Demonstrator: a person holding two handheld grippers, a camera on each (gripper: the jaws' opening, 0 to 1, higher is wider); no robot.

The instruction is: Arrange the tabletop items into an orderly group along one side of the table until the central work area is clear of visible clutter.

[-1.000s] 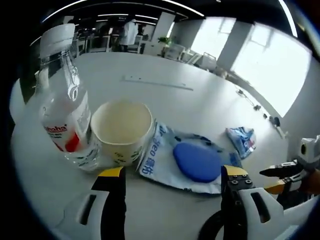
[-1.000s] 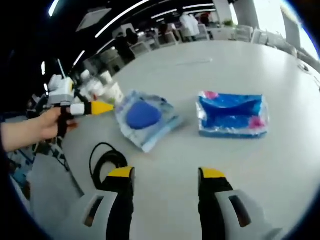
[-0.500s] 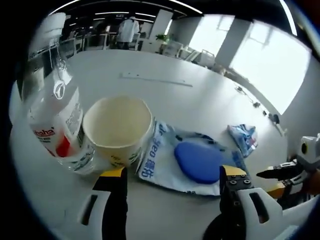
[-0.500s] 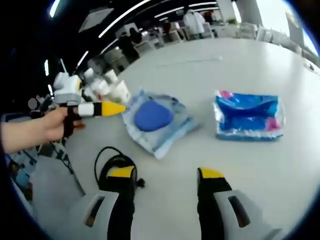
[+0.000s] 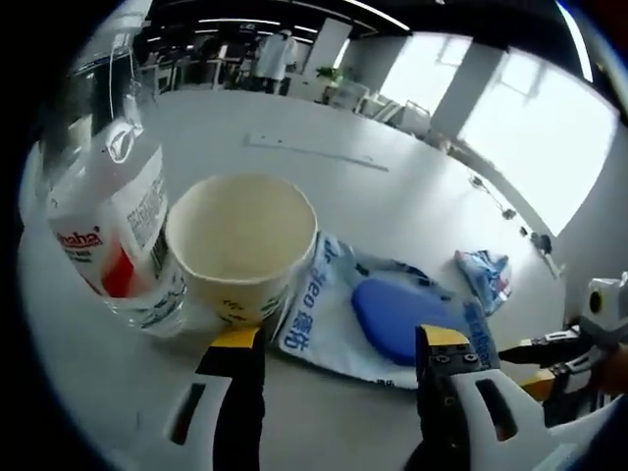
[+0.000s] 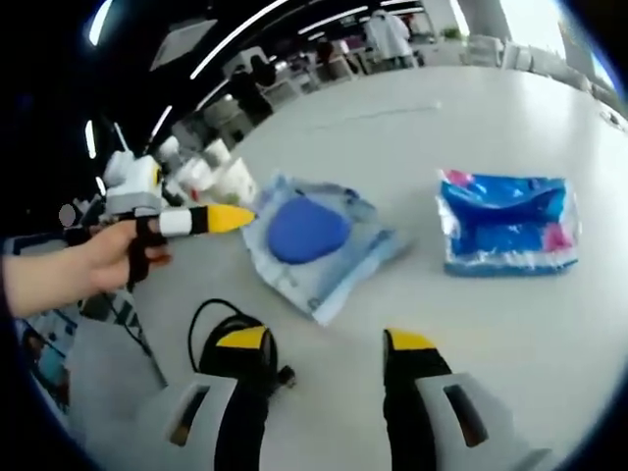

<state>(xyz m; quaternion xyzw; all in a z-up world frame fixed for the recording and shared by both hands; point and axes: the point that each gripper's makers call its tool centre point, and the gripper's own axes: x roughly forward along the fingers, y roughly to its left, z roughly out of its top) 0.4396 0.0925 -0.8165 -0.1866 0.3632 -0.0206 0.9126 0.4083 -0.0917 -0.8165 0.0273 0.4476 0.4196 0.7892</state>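
Packaging is what the blue-and-white pouch (image 5: 388, 316) is, lying flat beside the paper cup (image 5: 241, 245) just ahead of the parted, empty left gripper (image 5: 334, 345); likely light, limp and slippery, best pinched at its near edge.

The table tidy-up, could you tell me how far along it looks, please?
Partly grouped: bottle, cup and blue pouch sit close together. In hand: nothing; the left gripper hangs open before cup and pouch, the right gripper open too. Left: the blue packet lies apart on the table.
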